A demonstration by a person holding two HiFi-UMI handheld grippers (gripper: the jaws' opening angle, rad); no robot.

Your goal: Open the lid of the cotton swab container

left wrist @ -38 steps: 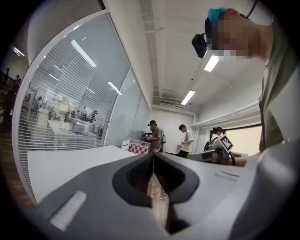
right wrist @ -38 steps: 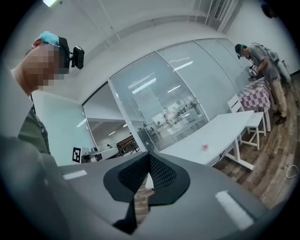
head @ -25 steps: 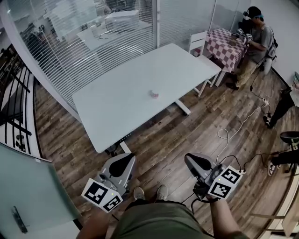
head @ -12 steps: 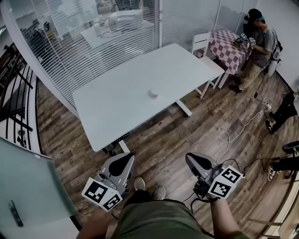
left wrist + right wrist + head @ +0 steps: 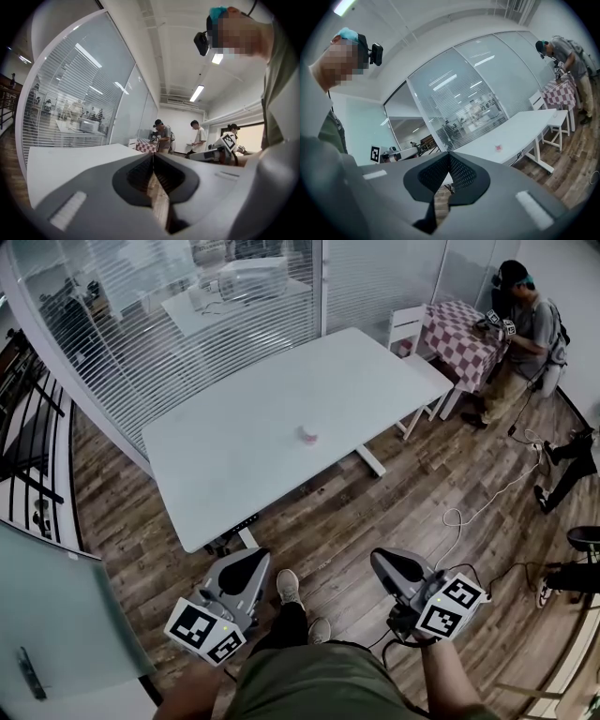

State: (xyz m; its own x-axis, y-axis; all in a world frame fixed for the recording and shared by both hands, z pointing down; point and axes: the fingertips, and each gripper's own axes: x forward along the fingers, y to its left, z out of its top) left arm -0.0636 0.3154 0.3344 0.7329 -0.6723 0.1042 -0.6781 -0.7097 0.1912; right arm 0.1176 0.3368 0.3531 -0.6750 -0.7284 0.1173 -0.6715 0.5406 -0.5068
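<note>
A small pink-and-white cotton swab container point(image 5: 308, 433) stands near the middle of the white table point(image 5: 234, 474); in the right gripper view it shows as a tiny pink container point(image 5: 498, 147) far off. My left gripper point(image 5: 246, 565) and right gripper point(image 5: 387, 563) hang over the wooden floor, well short of the table. Both are shut with nothing between the jaws, as the left gripper point(image 5: 152, 156) and right gripper point(image 5: 448, 155) show in their own views. My legs and shoes appear between them.
A white chair point(image 5: 410, 332) and a checkered table point(image 5: 461, 334) stand at the far right, with a person point(image 5: 530, 324) working there. A glass wall with blinds point(image 5: 187, 324) runs behind the table. Cables point(image 5: 478, 502) lie on the floor at right. A glass door point(image 5: 56, 624) is at left.
The view has shifted slightly toward the table as I step forward; one shoe has moved ahead. Both grippers stay shut and hold their places in the head view.
</note>
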